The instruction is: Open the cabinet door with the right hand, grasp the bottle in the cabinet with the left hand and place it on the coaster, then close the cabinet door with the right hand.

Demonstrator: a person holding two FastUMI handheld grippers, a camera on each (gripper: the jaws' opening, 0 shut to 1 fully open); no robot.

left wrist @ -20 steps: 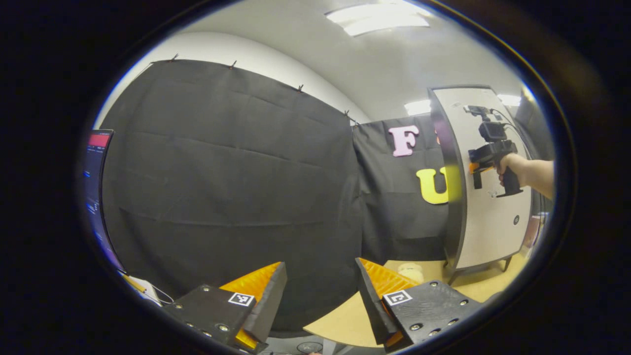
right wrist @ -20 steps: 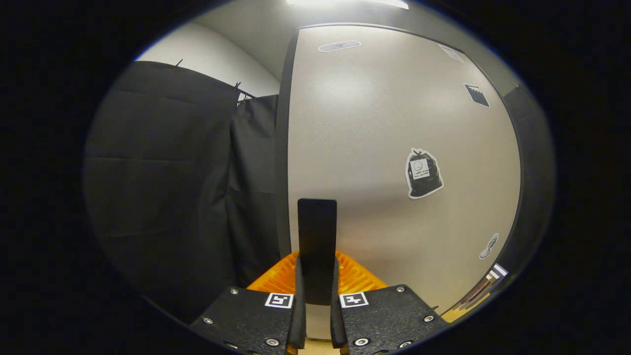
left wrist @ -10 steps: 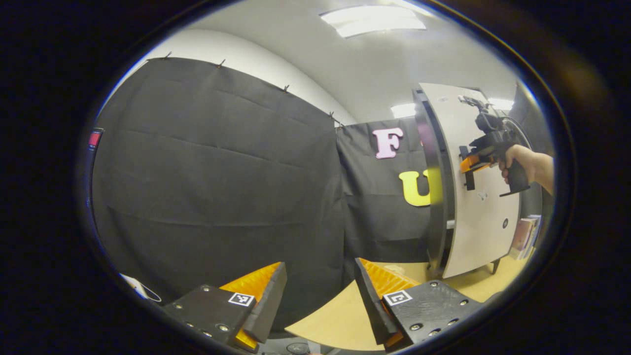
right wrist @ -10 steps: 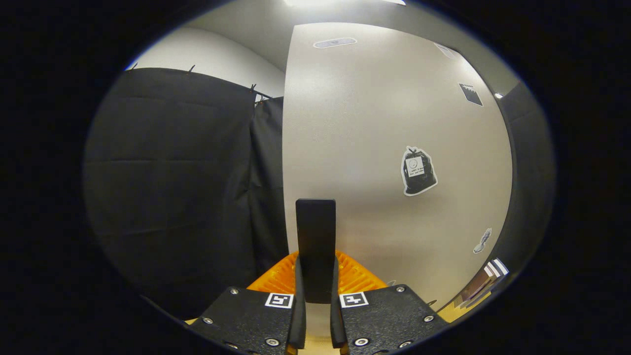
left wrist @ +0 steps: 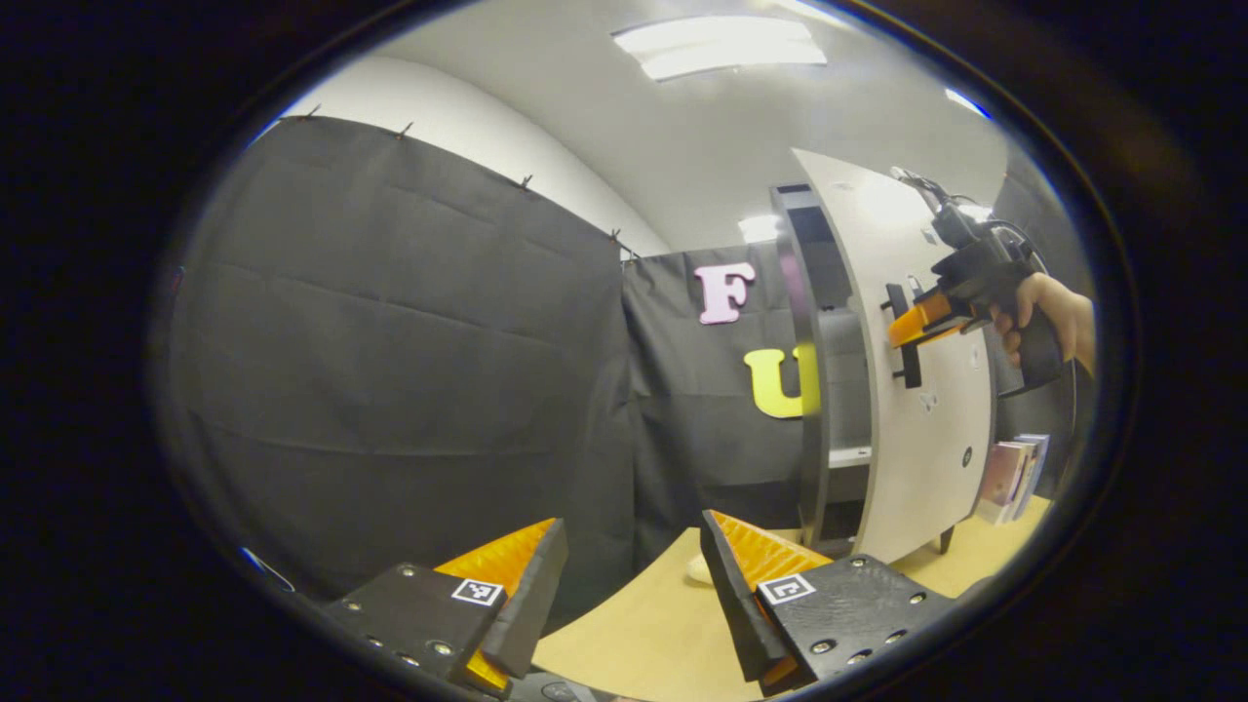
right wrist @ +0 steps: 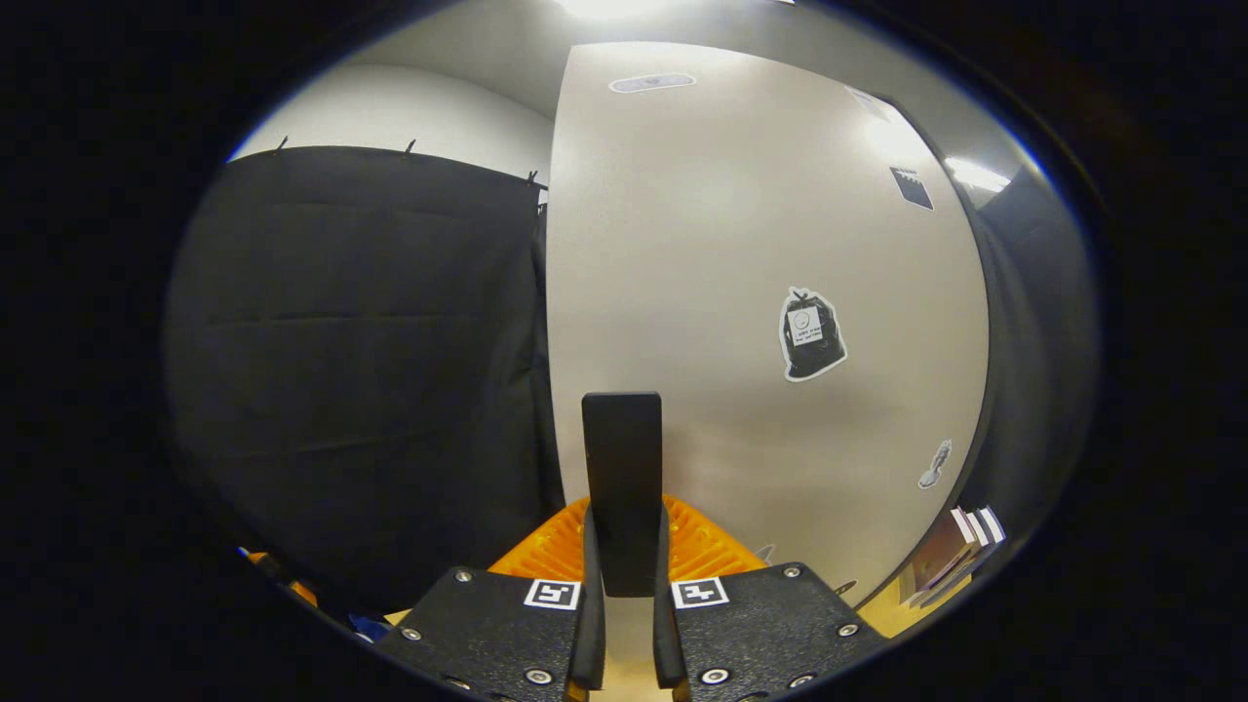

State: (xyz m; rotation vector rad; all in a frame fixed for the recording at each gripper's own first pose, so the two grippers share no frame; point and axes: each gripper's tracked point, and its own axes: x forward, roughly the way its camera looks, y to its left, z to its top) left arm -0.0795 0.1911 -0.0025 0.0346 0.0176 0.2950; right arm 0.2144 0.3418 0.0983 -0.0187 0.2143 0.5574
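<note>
Your right hand-held gripper is clamped tight, both fingers pressed on what sits between them — your left hand-held gripper hangs wide open, level.

The right gripper has both fingers pressed against the sides of the black door handle, which stands upright between them. Behind the handle rises the pale cabinet door, its left edge close beside the handle. On the door there is a sticker shaped like a black bag, to the right of the handle, a smaller dark sticker higher up near the right edge, and a small mark lower down. A few books stand at the lower right, past the door's edge.
</note>
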